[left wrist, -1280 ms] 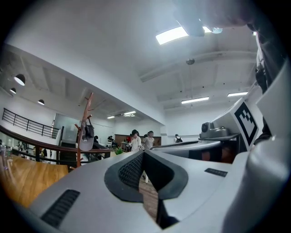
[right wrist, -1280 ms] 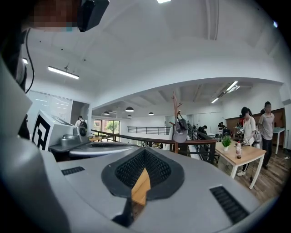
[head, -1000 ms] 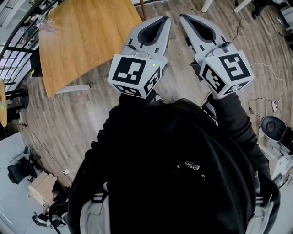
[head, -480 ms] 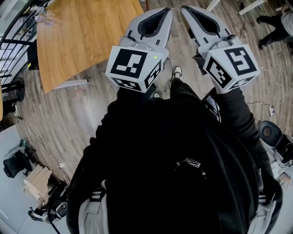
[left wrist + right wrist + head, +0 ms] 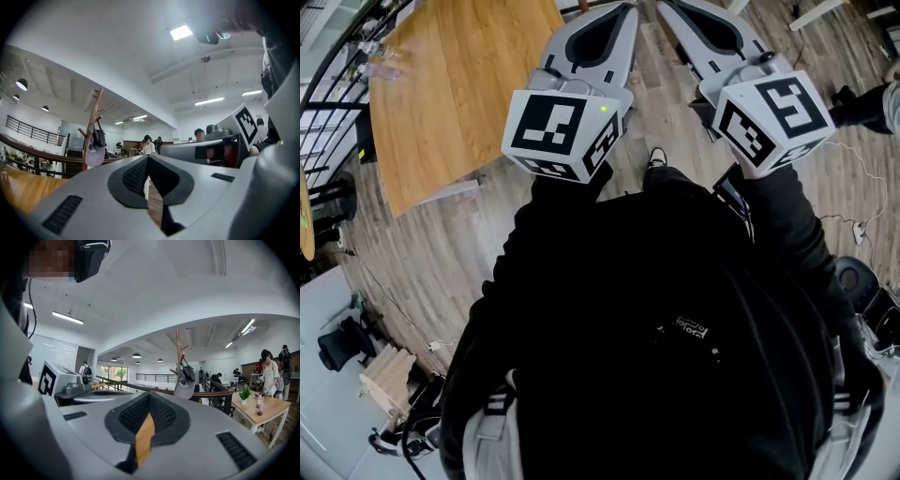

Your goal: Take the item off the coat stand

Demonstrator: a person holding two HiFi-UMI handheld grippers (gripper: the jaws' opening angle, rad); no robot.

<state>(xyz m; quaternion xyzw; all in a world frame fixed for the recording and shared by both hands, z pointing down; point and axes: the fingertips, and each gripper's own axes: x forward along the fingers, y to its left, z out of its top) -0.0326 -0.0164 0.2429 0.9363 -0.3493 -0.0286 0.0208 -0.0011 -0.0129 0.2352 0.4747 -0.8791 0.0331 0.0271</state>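
A wooden coat stand [image 5: 95,123] rises some way ahead, with a grey cap [image 5: 94,153] hanging from one of its pegs. The right gripper view shows the same stand [image 5: 178,348] and cap [image 5: 184,382]. My left gripper [image 5: 147,157] is shut and empty, and it points toward the stand from a distance. My right gripper [image 5: 149,396] is also shut, with nothing in it. In the head view the left gripper [image 5: 622,9] and right gripper [image 5: 667,7] are held side by side in front of the person's black sweater. The stand lies outside that view.
A big wooden table [image 5: 459,75] stands front left, with a curved railing [image 5: 28,146] near it. A smaller table [image 5: 262,411] with a potted plant [image 5: 244,393] is on the right. Several people stand in the distance. Cables [image 5: 861,202] lie on the wood floor.
Both grippers have shifted up and forward in the head view. The floor and table have slid under them, and a shoe has come into sight below the grippers. Both grippers stay shut.
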